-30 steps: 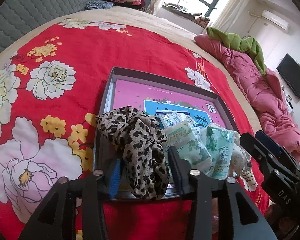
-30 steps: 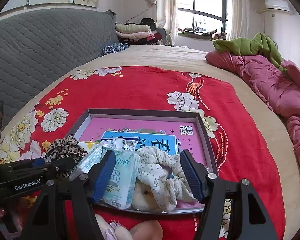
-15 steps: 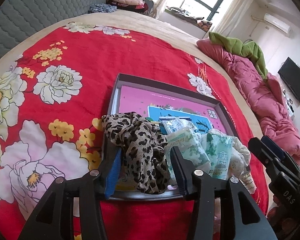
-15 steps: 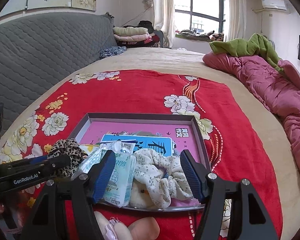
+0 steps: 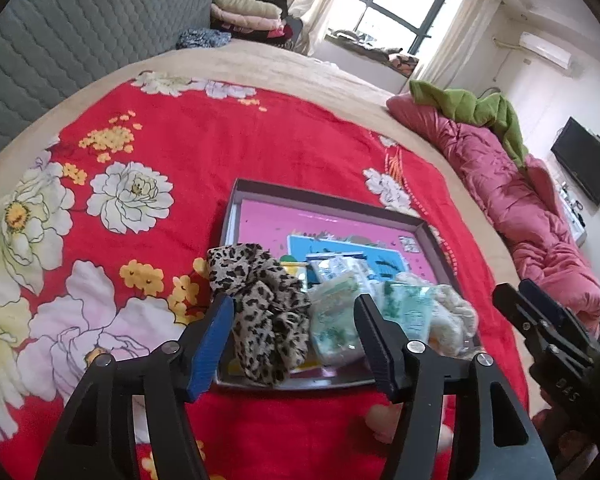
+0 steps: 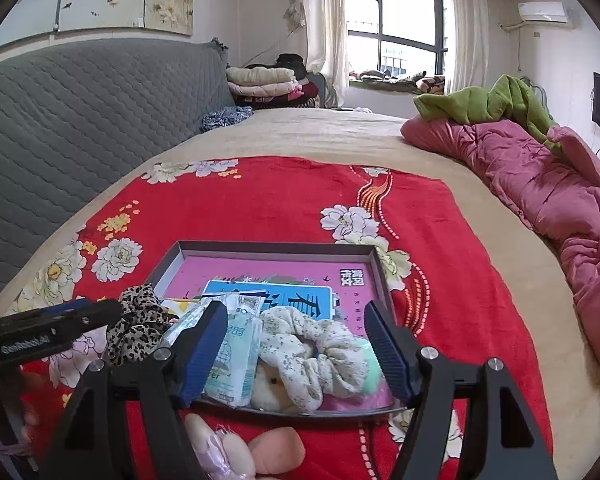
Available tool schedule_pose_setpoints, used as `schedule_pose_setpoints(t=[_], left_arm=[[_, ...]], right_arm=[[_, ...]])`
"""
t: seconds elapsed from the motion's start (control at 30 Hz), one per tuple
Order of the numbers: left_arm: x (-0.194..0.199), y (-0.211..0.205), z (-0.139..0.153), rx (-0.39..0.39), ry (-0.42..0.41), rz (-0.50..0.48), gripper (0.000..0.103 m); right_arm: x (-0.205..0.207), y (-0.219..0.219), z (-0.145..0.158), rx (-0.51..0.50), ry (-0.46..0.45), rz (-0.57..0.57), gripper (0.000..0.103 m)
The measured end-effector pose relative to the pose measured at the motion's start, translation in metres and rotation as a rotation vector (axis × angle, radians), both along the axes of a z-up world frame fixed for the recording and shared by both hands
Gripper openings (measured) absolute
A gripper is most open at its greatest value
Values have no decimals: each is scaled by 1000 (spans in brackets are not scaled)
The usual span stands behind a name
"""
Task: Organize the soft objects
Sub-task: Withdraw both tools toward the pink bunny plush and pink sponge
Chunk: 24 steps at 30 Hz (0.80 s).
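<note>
A bed covered by a red floral blanket (image 5: 260,148) is seen, with a grey quilted headboard (image 6: 80,112) at the left, a window (image 6: 396,20) at the far end and a rumpled pink quilt (image 6: 540,184) at the right. A shallow grey tray (image 6: 260,246) with a pink printed base is laid on the blanket, and the soft things are gathered at its near edge.

The left gripper (image 5: 296,336) is held above that edge with its jaws spread; they have just been opening. The leopard-print scrunchie (image 5: 260,300) is framed between them, lying in the tray's near-left corner, and no pad is seen pressing on it. Just beyond the right-hand jaw, pale green tissue packs (image 5: 336,312) are piled beside the scrunchie.

The right gripper (image 6: 296,344) is likewise held with jaws spread, having just been opening further. Between them a cream floral scrunchie (image 6: 312,340) is draped over a small yellowish plush toy (image 6: 270,388), apart from both pads. A tissue pack (image 6: 236,356) is seen against the left-hand jaw; contact cannot be told. Below the jaws, outside the tray, pinkish soft items (image 6: 252,448) are left on the blanket
</note>
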<state>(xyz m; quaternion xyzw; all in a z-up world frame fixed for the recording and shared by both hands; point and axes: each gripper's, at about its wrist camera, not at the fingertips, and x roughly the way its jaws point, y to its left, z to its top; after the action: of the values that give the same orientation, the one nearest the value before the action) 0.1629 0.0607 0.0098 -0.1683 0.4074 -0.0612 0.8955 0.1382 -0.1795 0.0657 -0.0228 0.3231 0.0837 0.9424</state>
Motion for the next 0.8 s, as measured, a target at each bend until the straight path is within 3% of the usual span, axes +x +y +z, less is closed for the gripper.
schedule_pose_setpoints(t=[0.3, 0.5, 0.8], left_arm=[[-44, -31, 24, -65, -10, -81, 70], [-64, -75, 13, -59, 58, -158, 70], [-82, -114, -4, -100, 149, -163, 71]], right_arm=[[-20, -26, 10, 30, -10, 26, 70], [-35, -42, 14, 46, -14, 38, 70], [-54, -58, 15, 71, -16, 58, 70]])
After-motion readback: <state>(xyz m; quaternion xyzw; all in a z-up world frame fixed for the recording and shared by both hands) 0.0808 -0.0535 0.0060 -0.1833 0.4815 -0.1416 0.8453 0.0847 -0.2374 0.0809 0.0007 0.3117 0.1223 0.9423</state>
